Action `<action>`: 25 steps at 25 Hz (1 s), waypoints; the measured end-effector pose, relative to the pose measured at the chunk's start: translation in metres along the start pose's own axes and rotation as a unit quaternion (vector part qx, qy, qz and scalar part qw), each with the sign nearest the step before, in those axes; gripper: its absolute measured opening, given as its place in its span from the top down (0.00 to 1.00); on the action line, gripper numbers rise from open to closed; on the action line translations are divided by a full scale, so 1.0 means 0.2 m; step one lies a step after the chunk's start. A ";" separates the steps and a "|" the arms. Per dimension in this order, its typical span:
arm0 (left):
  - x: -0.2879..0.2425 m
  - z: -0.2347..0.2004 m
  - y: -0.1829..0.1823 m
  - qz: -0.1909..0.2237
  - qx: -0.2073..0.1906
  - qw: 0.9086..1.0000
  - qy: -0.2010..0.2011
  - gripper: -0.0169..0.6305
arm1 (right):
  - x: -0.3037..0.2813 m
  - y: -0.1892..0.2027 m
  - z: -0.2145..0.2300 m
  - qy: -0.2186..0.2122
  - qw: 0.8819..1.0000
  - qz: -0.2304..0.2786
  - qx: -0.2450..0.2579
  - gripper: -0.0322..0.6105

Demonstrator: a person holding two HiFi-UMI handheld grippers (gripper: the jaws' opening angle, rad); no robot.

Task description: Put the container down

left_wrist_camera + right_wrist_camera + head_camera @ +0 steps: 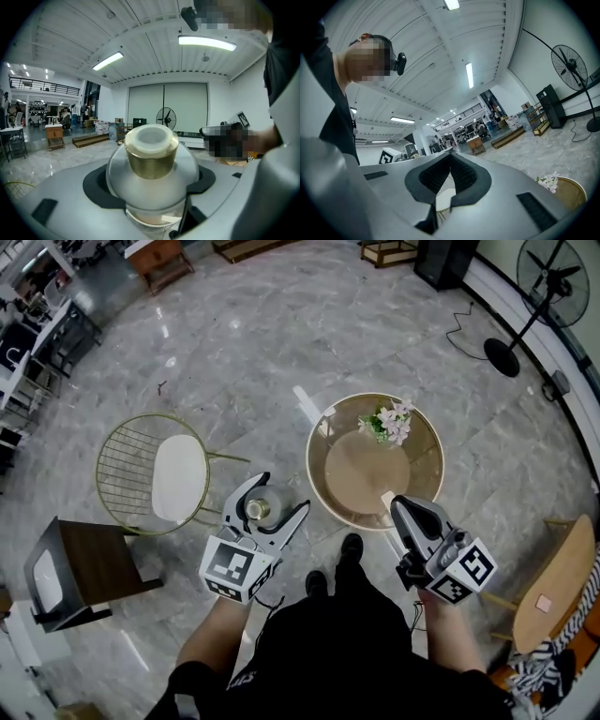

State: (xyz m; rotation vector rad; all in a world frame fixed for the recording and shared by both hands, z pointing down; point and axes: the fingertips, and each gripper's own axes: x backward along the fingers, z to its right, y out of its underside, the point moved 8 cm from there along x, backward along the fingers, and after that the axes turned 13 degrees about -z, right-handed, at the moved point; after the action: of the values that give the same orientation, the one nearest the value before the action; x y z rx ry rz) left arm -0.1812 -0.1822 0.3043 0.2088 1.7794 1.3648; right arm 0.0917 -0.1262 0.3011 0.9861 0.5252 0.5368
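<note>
The left gripper (273, 499) jaws squeeze the container (257, 509) with a gold lid, up above the floor, left of the round counter (321, 432). The right gripper (391, 501) jaws are pressed together, holding nothing.

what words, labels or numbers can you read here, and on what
No readable text anywhere.
The cubes on left gripper and right gripper: black-and-white square marker patterns, no letters.
The clear gold-capped container: no legible label.
Person's black clothing: white print, too small to read.
</note>
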 end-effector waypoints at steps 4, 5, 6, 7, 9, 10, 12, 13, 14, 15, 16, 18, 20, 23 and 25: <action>-0.22 -0.02 -0.12 0.004 0.000 1.000 0.000 0.44 | -0.04 -0.07 0.24 -0.013 1.000 -0.007 -0.009 0.93; -0.28 -0.03 -0.15 0.003 0.000 1.000 -0.002 0.44 | -0.05 -0.08 0.30 -0.015 1.000 -0.009 -0.010 0.93; -0.33 -0.04 -0.18 0.002 0.001 1.000 -0.004 0.44 | -0.06 -0.10 0.35 -0.018 1.000 -0.011 -0.012 0.93; -0.38 -0.05 -0.20 0.001 0.002 1.000 -0.005 0.44 | -0.07 -0.11 0.40 -0.020 1.000 -0.013 -0.013 0.93; -0.47 -0.06 -0.23 -0.002 0.006 1.000 -0.007 0.44 | -0.09 -0.14 0.50 -0.024 0.999 -0.017 -0.016 0.93; -0.51 -0.06 -0.23 -0.004 0.008 1.000 -0.008 0.44 | -0.09 -0.15 0.54 -0.027 0.999 -0.019 -0.017 0.93; -0.59 -0.05 -0.24 -0.008 0.014 1.000 -0.009 0.44 | -0.10 -0.16 0.61 -0.032 0.999 -0.025 -0.019 0.93; -0.62 -0.05 -0.24 -0.010 0.016 1.000 -0.009 0.44 | -0.10 -0.16 0.64 -0.034 0.999 -0.028 -0.019 0.93; -0.65 -0.05 -0.24 -0.012 0.019 1.000 -0.009 0.44 | -0.11 -0.17 0.67 -0.035 0.999 -0.033 -0.019 0.93; -0.68 -0.06 -0.24 -0.014 0.021 1.000 -0.009 0.44 | -0.13 -0.17 0.70 -0.035 0.999 -0.037 -0.019 0.93; -0.71 -0.07 -0.24 -0.016 0.022 1.000 -0.008 0.44 | -0.14 -0.17 0.72 -0.035 0.998 -0.040 -0.020 0.93; -0.77 -0.10 -0.23 -0.023 0.023 0.999 -0.006 0.44 | -0.17 -0.17 0.76 -0.035 0.998 -0.045 -0.022 0.93; -0.83 -0.13 -0.20 -0.030 0.021 0.999 -0.003 0.44 | -0.21 -0.15 0.80 -0.037 0.998 -0.052 -0.026 0.93; -0.94 -0.20 -0.13 -0.040 0.023 0.999 0.004 0.44 | -0.30 -0.10 0.86 -0.035 0.997 -0.069 -0.026 0.93; -1.02 -0.25 -0.07 -0.048 0.024 0.999 0.012 0.44 | -0.37 -0.06 0.91 -0.029 0.996 -0.076 -0.029 0.93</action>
State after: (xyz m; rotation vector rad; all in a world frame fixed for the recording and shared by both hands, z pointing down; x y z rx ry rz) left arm -0.0859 -0.3438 0.3995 0.1314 1.8203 1.2641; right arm 0.1541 -0.2923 0.3861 0.8961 0.5247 0.3835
